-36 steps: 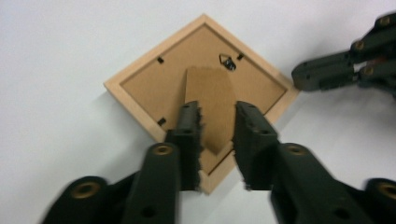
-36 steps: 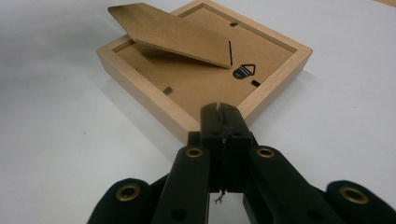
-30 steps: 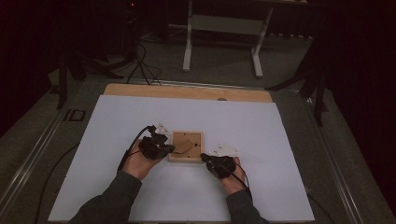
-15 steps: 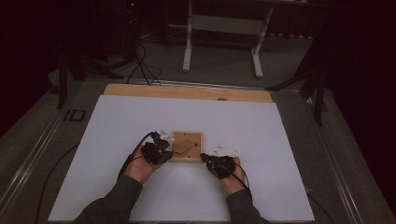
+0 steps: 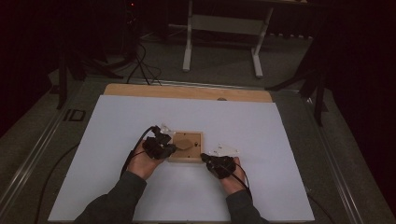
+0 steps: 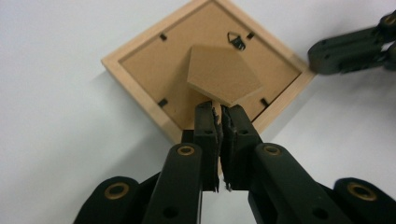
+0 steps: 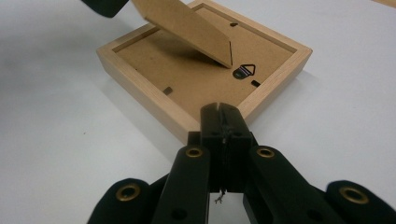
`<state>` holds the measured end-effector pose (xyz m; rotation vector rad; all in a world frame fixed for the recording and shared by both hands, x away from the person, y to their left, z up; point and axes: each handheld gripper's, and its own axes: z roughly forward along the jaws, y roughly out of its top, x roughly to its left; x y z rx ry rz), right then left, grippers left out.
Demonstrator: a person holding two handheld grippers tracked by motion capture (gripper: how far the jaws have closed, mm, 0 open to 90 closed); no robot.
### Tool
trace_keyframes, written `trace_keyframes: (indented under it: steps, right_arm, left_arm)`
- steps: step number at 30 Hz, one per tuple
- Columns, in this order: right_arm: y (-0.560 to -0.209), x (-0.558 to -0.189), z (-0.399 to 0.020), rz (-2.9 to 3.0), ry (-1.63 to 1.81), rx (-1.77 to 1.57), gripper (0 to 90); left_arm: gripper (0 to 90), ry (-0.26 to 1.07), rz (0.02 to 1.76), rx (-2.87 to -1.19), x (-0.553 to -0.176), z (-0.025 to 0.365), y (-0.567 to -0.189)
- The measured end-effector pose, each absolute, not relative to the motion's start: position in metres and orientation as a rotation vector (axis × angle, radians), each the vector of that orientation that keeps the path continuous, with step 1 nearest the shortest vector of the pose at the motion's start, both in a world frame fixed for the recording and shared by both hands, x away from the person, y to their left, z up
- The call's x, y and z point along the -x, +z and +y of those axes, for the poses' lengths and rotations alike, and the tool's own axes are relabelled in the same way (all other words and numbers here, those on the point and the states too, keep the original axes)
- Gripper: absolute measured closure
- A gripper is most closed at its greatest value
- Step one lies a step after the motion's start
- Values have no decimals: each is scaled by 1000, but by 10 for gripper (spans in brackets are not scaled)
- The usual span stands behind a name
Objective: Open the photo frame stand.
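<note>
A small wooden picture frame (image 5: 194, 139) lies face down on the white sheet, its brown backing (image 6: 140, 65) up. The hinged stand flap (image 6: 224, 74) is tilted up off the backing (image 7: 187, 84). My left gripper (image 5: 173, 148) is at the frame's left side, and in its own view the left gripper (image 6: 219, 109) is shut on the flap's near edge. My right gripper (image 5: 204, 157) sits at the frame's near right corner. In its own view the right gripper (image 7: 219, 109) has its jaws together, tips against the wooden rim (image 7: 140, 86). A metal hanger (image 7: 243, 71) sits beside the flap (image 7: 187, 25).
The white sheet (image 5: 261, 126) covers most of the table, with a wooden strip (image 5: 187, 92) along its far edge. Beyond the table stand a white frame's legs (image 5: 188, 42) and loose cables (image 5: 140, 60) on the dark floor.
My left gripper has shifted a little right, onto the frame's left side. The right hand has hardly moved.
</note>
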<state>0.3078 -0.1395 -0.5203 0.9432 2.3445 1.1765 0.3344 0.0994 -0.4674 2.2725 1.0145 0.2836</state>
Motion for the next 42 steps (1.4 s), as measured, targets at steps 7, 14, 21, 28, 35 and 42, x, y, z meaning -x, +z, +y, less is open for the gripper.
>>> trace_keyframes:
  steps: [7, 14, 21, 28, 35, 42]
  right_arm:
    - [-520, -308, -140, 2345, 1177, -941, 892]
    - [-521, -308, -139, 2343, 1177, -938, 889]
    - [-520, -308, -139, 2343, 1177, -939, 888]
    - [-521, -308, -139, 2344, 1177, -936, 887]
    - [-521, -308, -139, 2345, 1177, -935, 888]
    - [-520, -308, -139, 2345, 1172, -932, 887]
  left_arm:
    - [706, 238, 1006, -2282, -337, 93, -470]
    - [619, 160, 1042, -2240, -341, 90, -472]
    - [573, 75, 1107, -2183, -348, 90, -474]
    - [541, 30, 1165, -2132, -355, 91, -477]
    - [526, 9, 1220, -2099, -362, 88, -481]
    - [519, -7, 1245, -2086, -366, 85, -482]
